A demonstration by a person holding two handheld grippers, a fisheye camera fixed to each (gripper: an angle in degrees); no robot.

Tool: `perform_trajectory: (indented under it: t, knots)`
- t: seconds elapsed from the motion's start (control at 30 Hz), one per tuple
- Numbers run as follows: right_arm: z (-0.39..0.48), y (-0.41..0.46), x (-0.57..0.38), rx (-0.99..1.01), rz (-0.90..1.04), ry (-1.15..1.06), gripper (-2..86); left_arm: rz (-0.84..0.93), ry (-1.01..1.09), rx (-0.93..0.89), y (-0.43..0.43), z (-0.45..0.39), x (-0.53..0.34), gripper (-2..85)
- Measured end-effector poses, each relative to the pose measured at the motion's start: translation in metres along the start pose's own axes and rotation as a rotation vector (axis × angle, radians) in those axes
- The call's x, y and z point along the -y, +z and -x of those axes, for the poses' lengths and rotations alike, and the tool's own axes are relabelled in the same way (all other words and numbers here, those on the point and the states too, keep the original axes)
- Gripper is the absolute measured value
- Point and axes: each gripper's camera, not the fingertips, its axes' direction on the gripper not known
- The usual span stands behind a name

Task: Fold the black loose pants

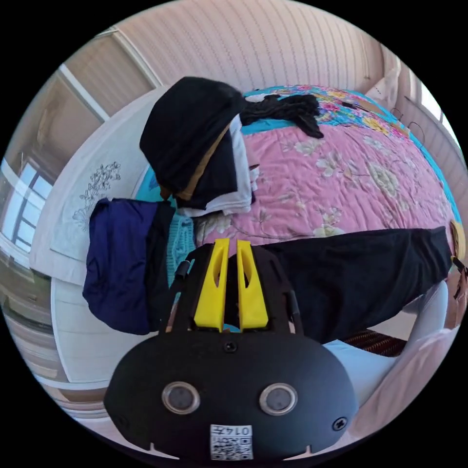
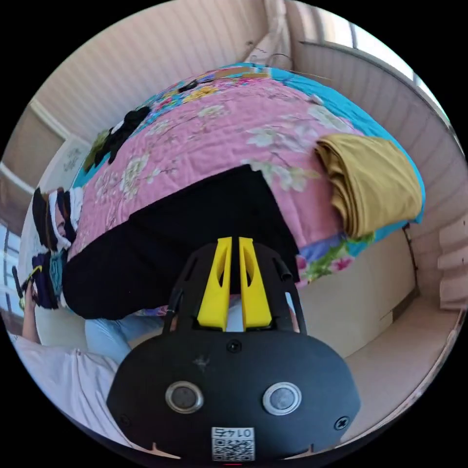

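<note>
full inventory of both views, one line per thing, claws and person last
black loose pants: 1, black, flat along the near edge of the bed, both claws at that edge
quilt: 1, pink floral with teal border, covering the bed
folded stack: 1 pile, black, tan, white, on the quilt beside the pants
navy garment: 1, dark blue, at the bed's end below the stack
teal knit: 1, teal, between the navy garment and the stack
dark crumpled garment: 1, black, far side of the quilt
mustard garment: 1, mustard, folded at the quilt's corner
left claw: yellow jaws close together on the pants
right claw: yellow jaws close together on the pants
person: pale sleeve, light blue trousers
</note>
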Motion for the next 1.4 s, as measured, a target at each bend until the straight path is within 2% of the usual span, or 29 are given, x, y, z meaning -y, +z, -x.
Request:
perform_trajectory:
  t: [0.03,0.13,0.17,0.23,0.27,0.33,0.53,0.63,0.87,1.0,1.1,1.3,1.4]
  knots:
    - [-0.039,-0.009,-0.014,0.005,-0.024,0.119,5.4,-0.036,0.051,-0.061,-0.012,-0.029,0.019,3.8]
    - [-0.107,-0.019,-0.040,0.087,-0.067,0.296,7.1,-0.107,0.211,-0.238,-0.029,-0.126,0.077,4.6]
    - [-0.117,-0.020,-0.043,0.112,-0.075,0.313,7.4,-0.120,0.244,-0.279,-0.031,-0.149,0.088,4.7]
    - [-0.145,-0.019,-0.049,0.185,-0.075,0.336,8.4,-0.129,0.374,-0.456,-0.032,-0.247,0.131,5.2]
    - [-0.151,-0.019,-0.050,0.202,-0.078,0.338,8.5,-0.115,0.407,-0.500,-0.031,-0.273,0.141,5.3]
    - [-0.175,-0.024,-0.052,0.268,-0.115,0.360,8.5,-0.046,0.554,-0.647,-0.025,-0.383,0.173,5.8]
    - [-0.230,-0.044,-0.056,0.435,-0.171,0.381,1.7,0.186,0.835,-0.747,-0.010,-0.616,0.210,6.4]
    - [-0.252,-0.063,-0.066,0.467,-0.193,0.345,0.6,0.205,0.905,-0.756,-0.020,-0.693,0.225,6.5]
    - [-0.296,-0.091,-0.102,0.485,-0.191,0.335,0.0,0.161,1.005,-0.727,-0.040,-0.811,0.249,7.1]
    - [-0.319,-0.084,-0.110,0.533,-0.175,0.386,0.0,0.184,1.094,-0.583,-0.035,-0.869,0.249,4.5]
    - [-0.327,-0.080,-0.109,0.521,-0.159,0.383,0.0,0.153,1.144,-0.571,-0.041,-0.889,0.251,0.3]
    - [-0.330,-0.080,-0.103,0.455,-0.121,0.320,0.3,0.073,1.109,-0.615,-0.064,-0.907,0.273,-0.8]
    - [-0.326,-0.066,-0.100,0.370,-0.074,0.319,1.1,0.139,1.166,-0.540,-0.047,-0.935,0.270,-0.5]
